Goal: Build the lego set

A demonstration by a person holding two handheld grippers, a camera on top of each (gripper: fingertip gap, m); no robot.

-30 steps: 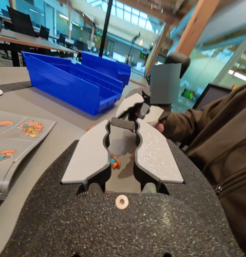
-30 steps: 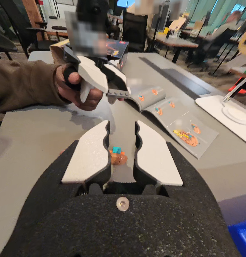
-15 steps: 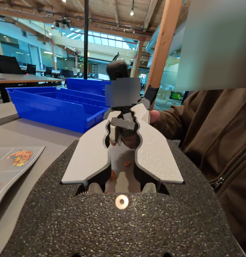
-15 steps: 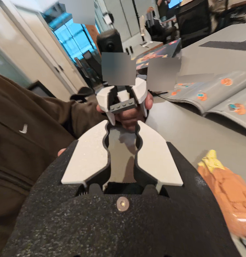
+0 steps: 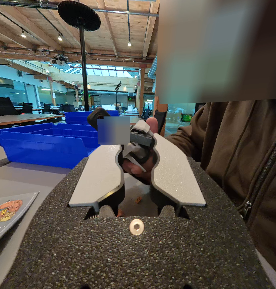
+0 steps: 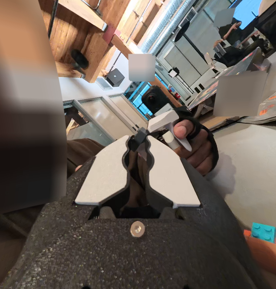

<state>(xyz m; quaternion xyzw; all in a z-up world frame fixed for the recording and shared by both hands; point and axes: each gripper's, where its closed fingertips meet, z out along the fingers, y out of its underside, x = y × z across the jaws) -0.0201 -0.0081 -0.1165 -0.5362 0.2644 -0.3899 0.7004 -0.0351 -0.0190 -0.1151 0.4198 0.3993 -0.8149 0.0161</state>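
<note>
A dark grey lego plate is held up in the air in front of a person in a brown jacket. My left gripper is shut on its two ends. My right gripper is shut across the same plate, which it sees end-on. In the left wrist view the right gripper's white fingers sit above and below the plate. In the right wrist view one left-gripper finger touches the plate's far end. A partly built orange model with a teal brick lies on the table at the lower right.
Blue bins stand on the grey table to the left. An open instruction booklet lies at the near left. A small orange piece lies on the table under the left gripper. The person's body is close on the right. Both grippers' tips are close together, under 4 cm apart.
Both grippers have risen off the table and tilted upward. The right gripper came up to the plate held by the left gripper, rolled sideways and closed on it.
</note>
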